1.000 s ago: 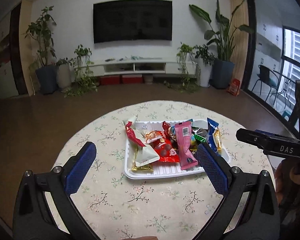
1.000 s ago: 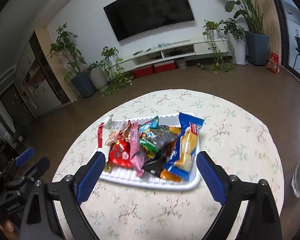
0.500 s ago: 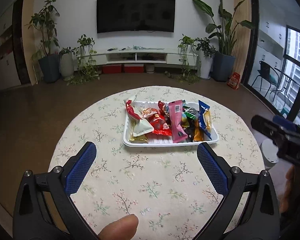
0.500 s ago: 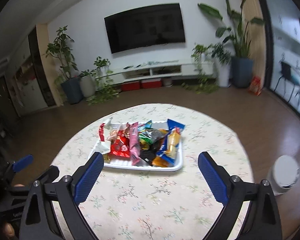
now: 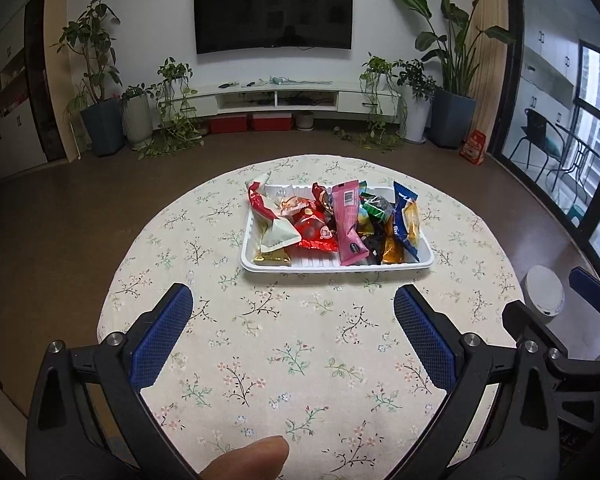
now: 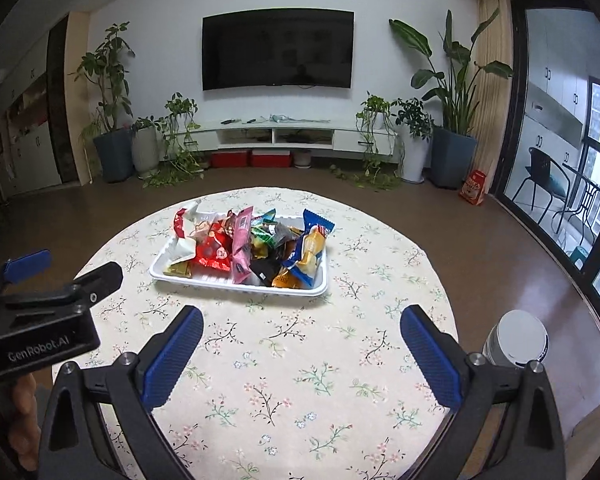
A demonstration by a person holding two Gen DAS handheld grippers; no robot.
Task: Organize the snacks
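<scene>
While both pairs of tongs are held back over the near part of the tabletop, nothing is gripped in either. The left tongs are spread wide and empty, and the right tongs are likewise spread wide and empty.

The snacks are found piled in a white tray on the far half of the round, flower-patterned cloth. From left to right are seen a white and red packet, a red packet, a long pink packet, a dark heap of small wrappers and a blue packet. All are gathered inside the tray, though loosely overlapped; whether a tidy end or a jumble yet to be sorted is shown cannot be settled.

Trouble is to be expected from the overlap: if one packet were pinched, a neighbour could be dragged out. The light tray could be pushed across the cloth, or the cloth rucked, by a low approach. The slick wrappers could slip from the pads.

Nothing stands between tongs and tray. To the right, a white cylinder is seen on the floor, off the tabletop's edge. A thumb tip shows at the bottom of the left view.
</scene>
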